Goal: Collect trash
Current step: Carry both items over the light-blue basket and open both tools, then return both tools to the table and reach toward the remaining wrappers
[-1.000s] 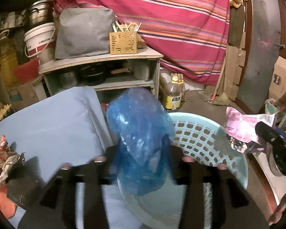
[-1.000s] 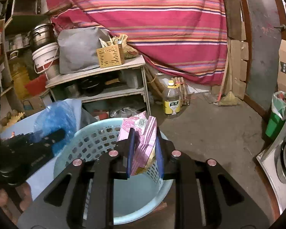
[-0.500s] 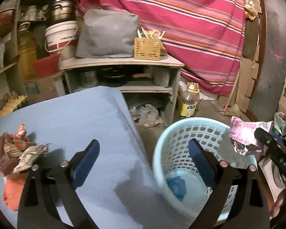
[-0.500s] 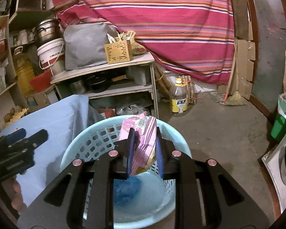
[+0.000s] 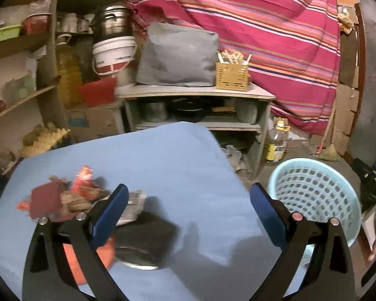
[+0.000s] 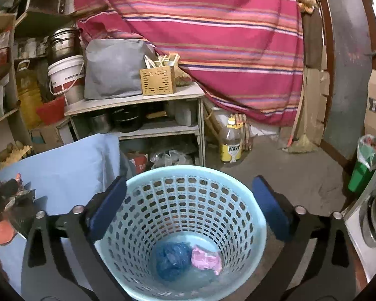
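Several scraps of trash point(image 5: 70, 198) lie heaped on the blue table point(image 5: 163, 155) at the left, and the left gripper point(image 5: 188, 210) hangs over them, its jaws opening with nothing between. To the right, the right gripper point(image 6: 188, 208) hangs over the basket point(image 6: 238, 200), jaws opening and empty; a blue bag point(image 6: 173, 258) and pink wrapper point(image 6: 205, 260) lie inside.

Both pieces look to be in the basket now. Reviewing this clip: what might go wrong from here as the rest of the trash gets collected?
1. The trash pile is loose and mixed; the left gripper, its jaws opening and empty, may pinch only one scrap and scatter others.
2. The pile lies on a blue cloth, which the fingers could snag.
3. The basket stands on the floor beside the table; a carried scrap could miss its rim.
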`<state>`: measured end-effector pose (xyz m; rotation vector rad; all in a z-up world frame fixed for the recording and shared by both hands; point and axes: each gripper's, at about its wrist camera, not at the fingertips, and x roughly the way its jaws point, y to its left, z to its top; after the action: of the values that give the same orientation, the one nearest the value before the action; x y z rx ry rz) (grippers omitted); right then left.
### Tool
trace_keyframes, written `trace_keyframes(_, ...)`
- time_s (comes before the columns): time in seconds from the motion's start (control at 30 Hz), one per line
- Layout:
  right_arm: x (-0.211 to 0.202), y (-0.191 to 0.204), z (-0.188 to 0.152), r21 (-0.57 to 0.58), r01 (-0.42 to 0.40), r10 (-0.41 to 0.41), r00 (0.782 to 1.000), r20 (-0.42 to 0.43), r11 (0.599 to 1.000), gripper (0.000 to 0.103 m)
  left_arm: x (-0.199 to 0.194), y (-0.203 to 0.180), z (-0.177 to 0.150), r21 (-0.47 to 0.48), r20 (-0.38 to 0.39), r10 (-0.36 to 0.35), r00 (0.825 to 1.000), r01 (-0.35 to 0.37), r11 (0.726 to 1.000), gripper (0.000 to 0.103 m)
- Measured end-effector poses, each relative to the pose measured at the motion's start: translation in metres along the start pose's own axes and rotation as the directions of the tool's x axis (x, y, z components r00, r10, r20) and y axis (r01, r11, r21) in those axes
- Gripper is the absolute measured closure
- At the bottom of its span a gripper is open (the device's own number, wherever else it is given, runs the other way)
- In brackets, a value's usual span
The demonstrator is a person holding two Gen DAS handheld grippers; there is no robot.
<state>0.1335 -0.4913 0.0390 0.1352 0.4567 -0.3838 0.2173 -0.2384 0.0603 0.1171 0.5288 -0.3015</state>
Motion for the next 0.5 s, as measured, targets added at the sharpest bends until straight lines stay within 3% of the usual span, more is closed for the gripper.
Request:
trace_keyframes(0.27, -0.002, 0.051, -0.002, -0.046, -0.057, 0.056, 0.998, -0.023, 0.997, 0.004, -0.017, 0.079, -0.011, -0.006, -0.018, 0.097, 0.995, -0.097, 0.995, 0.008)
trace_keyframes(0.5, -0.001, 0.104, -0.004, -0.080, -0.132, 0.129, 0.991, -0.045, 0.988, 0.004, -0.018, 0.158, -0.028, -0.005, -0.032, 0.236, 0.971, -0.236, 0.972, 0.008)
